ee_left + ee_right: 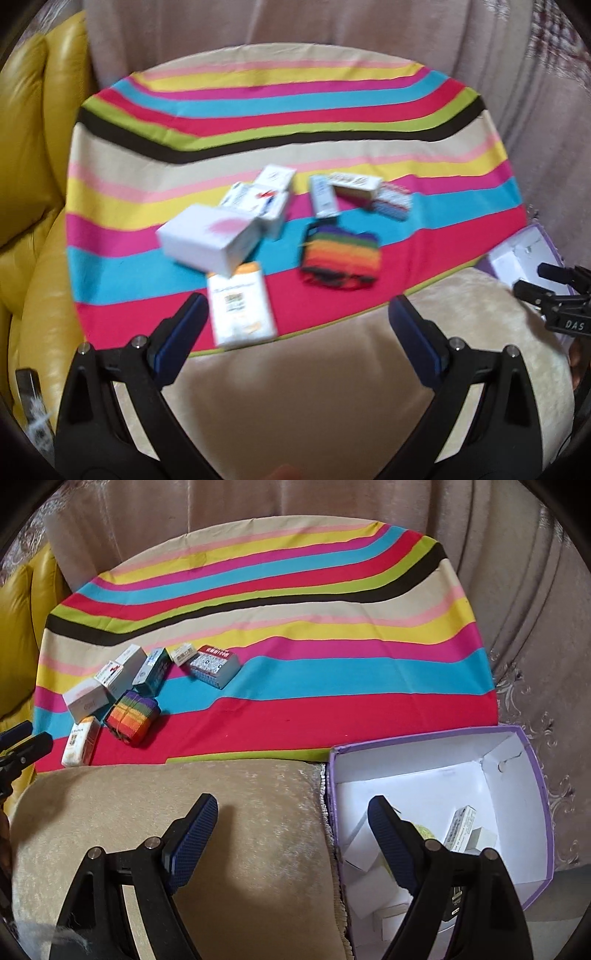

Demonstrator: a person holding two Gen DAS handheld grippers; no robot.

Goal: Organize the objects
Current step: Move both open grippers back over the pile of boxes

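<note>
Left gripper: jaws wide, nothing held; white-and-orange flat carton just ahead, beside left jaw, long axis pointing away. Right gripper: jaws wide, empty, beside purple-rimmed white box, farther off.

The left wrist view is blurred, so the print on the small boxes cannot be read. The purple box is cut off there by the right gripper. In the right wrist view, the gripper's finger hides a yellow-green thing, perhaps a ball.
</note>
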